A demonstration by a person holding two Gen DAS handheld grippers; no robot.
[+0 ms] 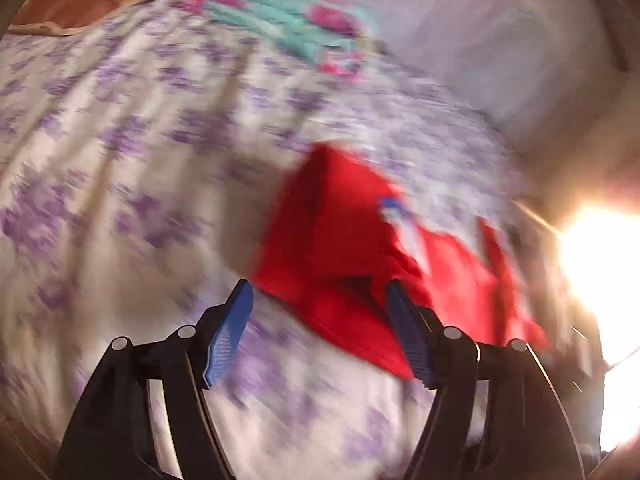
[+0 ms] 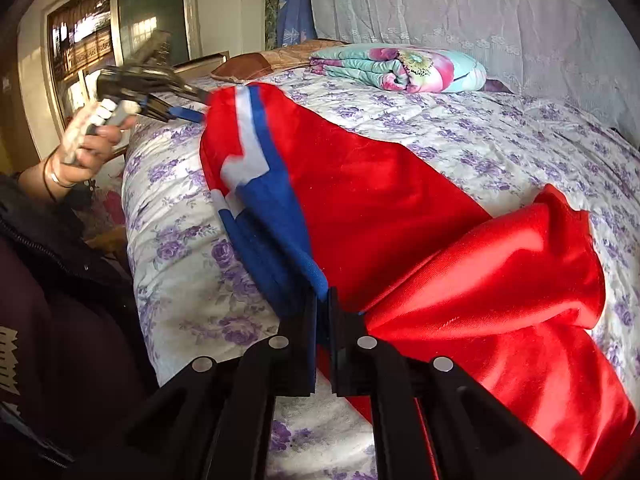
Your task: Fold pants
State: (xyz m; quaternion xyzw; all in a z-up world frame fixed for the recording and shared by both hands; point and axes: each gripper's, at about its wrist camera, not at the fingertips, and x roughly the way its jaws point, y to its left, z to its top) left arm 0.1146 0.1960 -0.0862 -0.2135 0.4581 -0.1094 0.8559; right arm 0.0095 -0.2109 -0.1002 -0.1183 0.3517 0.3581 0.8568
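My right gripper [image 2: 323,300] is pinching the red pants [image 2: 380,200] at their blue side stripe [image 2: 276,216], jaws clamped on the fabric near the bed's near edge. The pants are lying lengthwise along that edge on the purple-flowered bedspread [image 2: 500,140]. My left gripper [image 1: 320,304] is standing with its jaws spread, red cloth lying between the blue pads [image 1: 230,332] but not pressed. Bare bedspread is stretching wide toward the folded floral quilt [image 2: 400,68] by the far curtain
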